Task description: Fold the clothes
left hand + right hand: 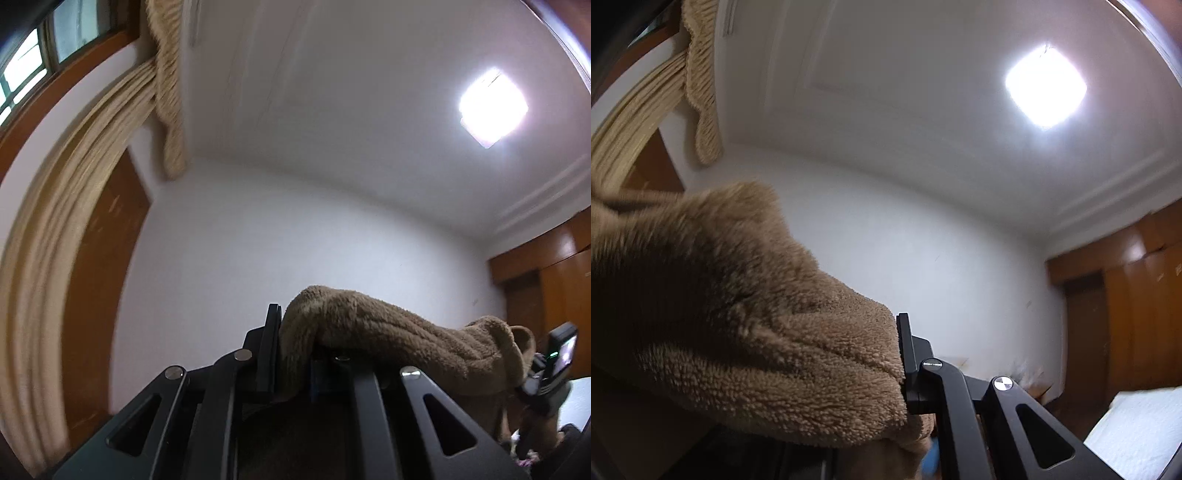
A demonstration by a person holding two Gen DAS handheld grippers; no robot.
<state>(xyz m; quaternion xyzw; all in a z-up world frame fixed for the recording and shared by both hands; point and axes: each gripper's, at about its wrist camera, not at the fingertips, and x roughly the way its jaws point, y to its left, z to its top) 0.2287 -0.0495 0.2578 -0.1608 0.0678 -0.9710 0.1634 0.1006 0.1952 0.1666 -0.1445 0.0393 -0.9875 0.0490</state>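
- Left gripper (286, 354): its jaws are clamped on a fold of the brown fleece garment (388, 339), which bulges above the black finger (271, 347) and drapes over the gripper's frame.
- From there the fleece runs rightward as a thick, slightly sagging band to the other gripper, seen at the right edge of the left wrist view with its small lit screen (565, 349) facing this way.
- Right gripper (903, 365): closed on the same garment (746, 314) (only one black finger (908, 354) shows; the other is buried in the pile). The cloth bunches up large on the left of that view and hangs down below the jaws.
- The garment is held up in the air between the two grippers, both tilted upward toward the ceiling.
- Lower right, beyond the right gripper: a white bed corner (1137, 428).
- Farther off: a white wall (295, 240), a wooden wardrobe (1137, 314) at right, beige curtains (55, 240) beside a window (26, 70) at left.
- Overhead: a bright square ceiling light (493, 107).
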